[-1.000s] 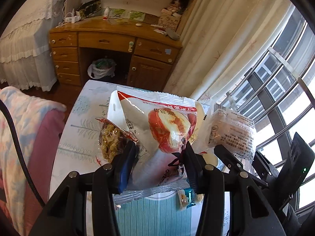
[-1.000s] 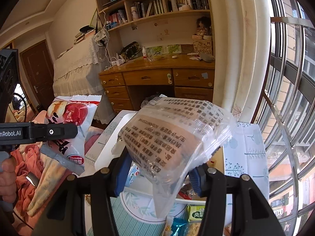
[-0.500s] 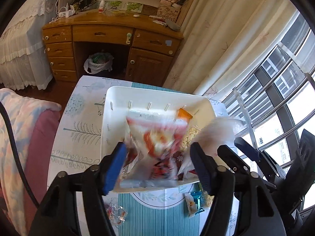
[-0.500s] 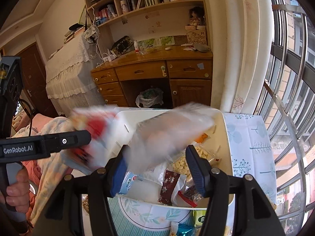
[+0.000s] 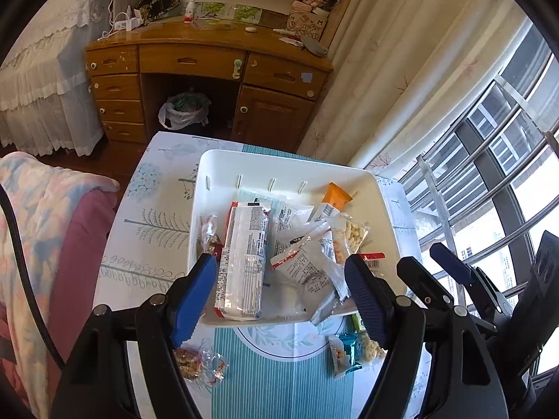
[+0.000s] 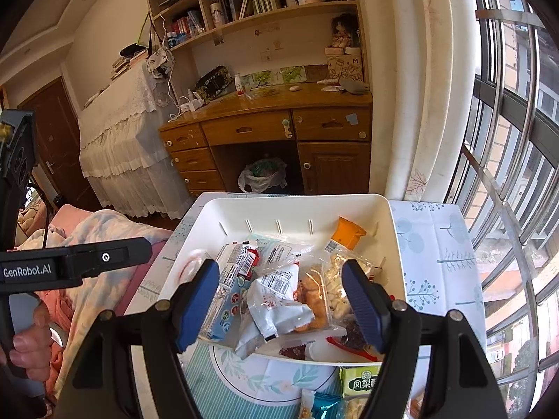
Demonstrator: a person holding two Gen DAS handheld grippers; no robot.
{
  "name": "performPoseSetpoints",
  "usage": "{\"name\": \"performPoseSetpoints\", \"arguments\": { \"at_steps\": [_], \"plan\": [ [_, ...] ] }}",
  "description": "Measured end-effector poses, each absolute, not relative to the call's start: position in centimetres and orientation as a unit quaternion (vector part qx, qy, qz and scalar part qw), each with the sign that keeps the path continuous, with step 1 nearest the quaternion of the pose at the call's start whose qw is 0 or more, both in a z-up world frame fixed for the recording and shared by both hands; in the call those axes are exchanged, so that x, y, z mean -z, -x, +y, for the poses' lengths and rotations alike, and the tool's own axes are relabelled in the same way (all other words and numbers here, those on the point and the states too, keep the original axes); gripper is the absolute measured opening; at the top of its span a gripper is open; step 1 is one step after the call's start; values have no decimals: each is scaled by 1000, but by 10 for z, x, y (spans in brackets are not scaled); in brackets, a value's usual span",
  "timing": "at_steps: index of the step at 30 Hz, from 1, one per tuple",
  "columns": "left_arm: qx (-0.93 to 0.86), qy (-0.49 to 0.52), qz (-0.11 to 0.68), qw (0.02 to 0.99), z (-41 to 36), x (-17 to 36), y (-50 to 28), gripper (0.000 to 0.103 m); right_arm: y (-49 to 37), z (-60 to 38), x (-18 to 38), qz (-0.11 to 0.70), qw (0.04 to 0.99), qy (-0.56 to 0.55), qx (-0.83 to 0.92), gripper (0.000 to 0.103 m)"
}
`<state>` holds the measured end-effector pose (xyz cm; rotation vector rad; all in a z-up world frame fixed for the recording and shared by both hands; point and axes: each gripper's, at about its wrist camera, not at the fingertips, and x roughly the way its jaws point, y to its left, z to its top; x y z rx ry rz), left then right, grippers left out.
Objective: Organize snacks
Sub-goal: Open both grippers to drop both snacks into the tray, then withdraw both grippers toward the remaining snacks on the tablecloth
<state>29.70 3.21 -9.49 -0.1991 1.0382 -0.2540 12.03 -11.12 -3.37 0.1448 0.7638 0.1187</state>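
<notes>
A white bin (image 5: 279, 160) (image 6: 297, 202) holds several snack packets. A red-and-white packet (image 5: 244, 262) lies in it on the left, with a clear printed packet (image 5: 307, 265) (image 6: 276, 296) beside it. My left gripper (image 5: 279, 289) hangs over the bin's near edge; its jaws are opening, and its pads touch nothing. My right gripper (image 6: 279, 300) hovers just right of it, jaws also opening, with nothing gripped. An orange packet (image 5: 335, 197) (image 6: 347, 234) leans in the bin's far right corner.
Loose snacks lie on the patterned tablecloth in front of the bin: a clear candy bag (image 5: 199, 366), a teal packet (image 5: 346, 352) and a green packet (image 6: 360, 380). A blanket-covered seat (image 5: 42, 227) is left, window bars (image 5: 489, 160) right, a wooden desk (image 5: 209, 66) beyond.
Both grippers let go of their packets, which fell into the white bin. Both pairs of jaws have spread wider. The left gripper dipped slightly toward the bin.
</notes>
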Motion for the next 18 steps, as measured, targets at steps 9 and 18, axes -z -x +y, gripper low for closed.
{"name": "performPoseSetpoints", "arguments": {
  "at_steps": [9,18],
  "plan": [
    [111,87,476,868,18,72,-255,80,-89,-123,13,353,931,-67,-68,74],
    [99,93,468,873,2,62,-204,81,-45,-143,0,342,934,-67,-77,80]
  ]
}}
